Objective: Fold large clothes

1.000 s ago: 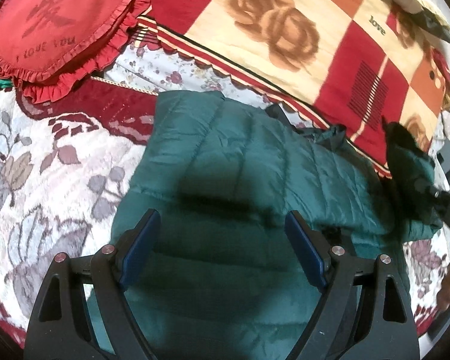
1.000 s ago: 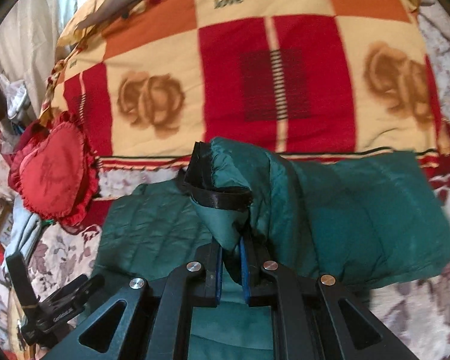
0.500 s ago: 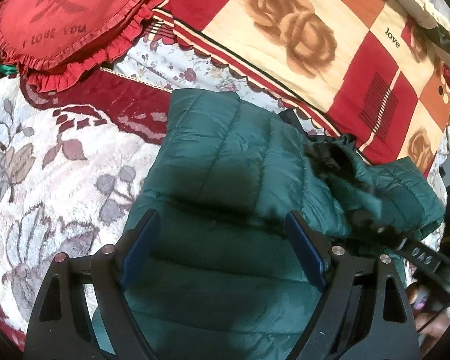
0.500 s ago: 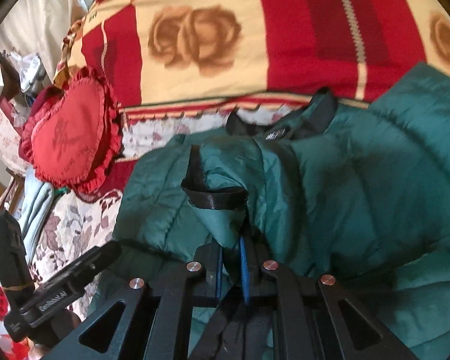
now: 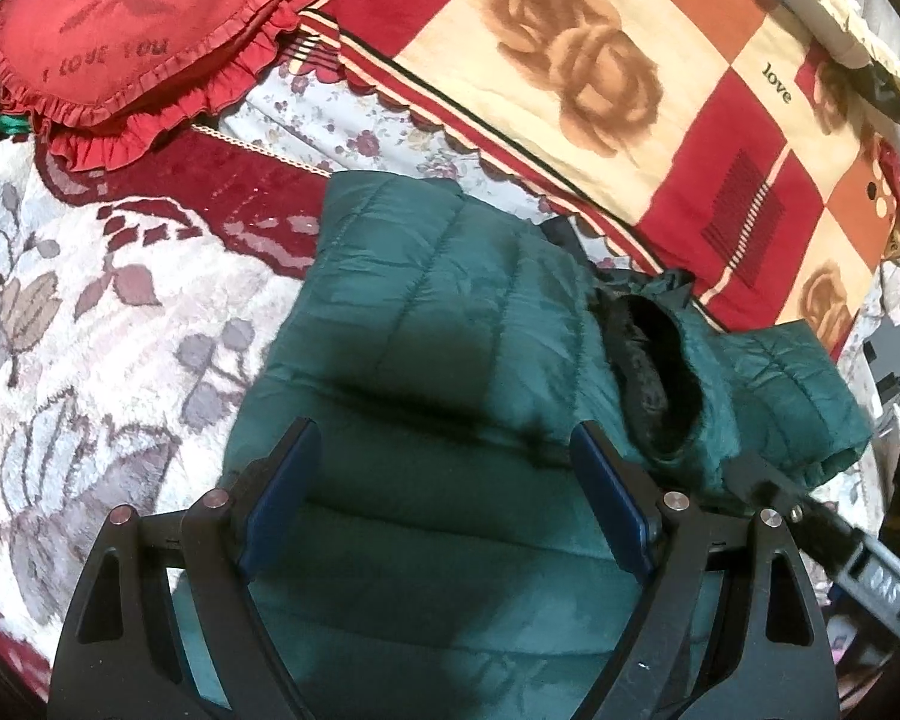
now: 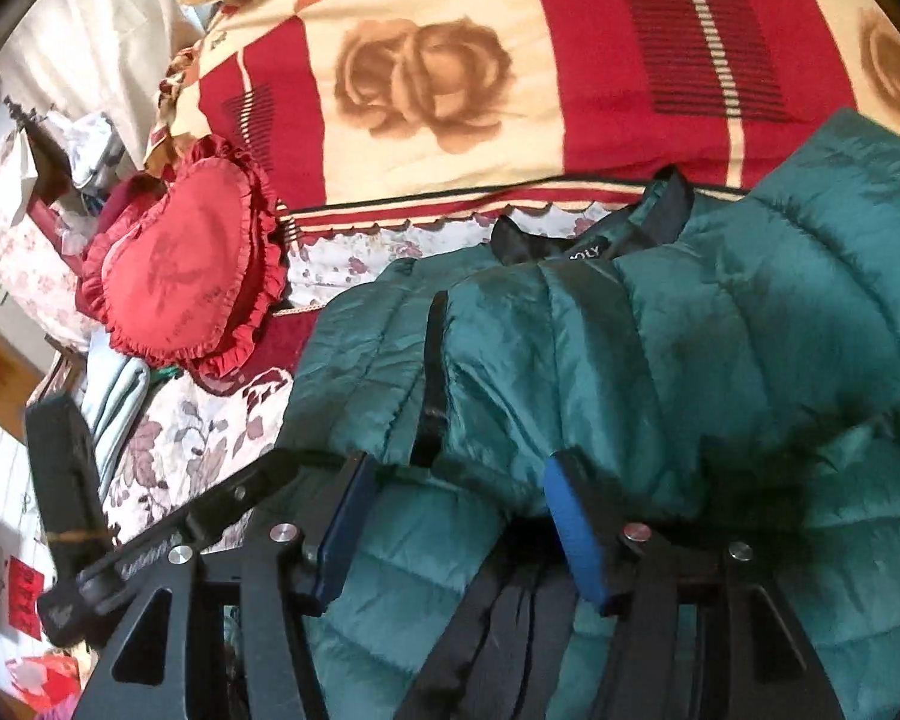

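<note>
Green puffer jacket (image 6: 660, 360) on bed (image 5: 90, 312), frame centre, sleeve folded across body. Right hand-held gripper (image 6: 450, 516) opening, sleeve cuff between jaws, pads clear. Left hand-held gripper (image 5: 444, 498) wide open, empty, above jacket. Further folds likely remain.

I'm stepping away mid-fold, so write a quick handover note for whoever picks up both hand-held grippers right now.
Left hand-held gripper: open, empty, hovering over the green puffer jacket.
Right hand-held gripper: jaws opening, the sleeve between the pads but no longer pinched.
Jacket lies on the floral bedspread, below the rose blanket; heart pillow off to one side.
Done: right sleeve folded in across the body.
Left: check the other sleeve, fold the body, tidy.
</note>
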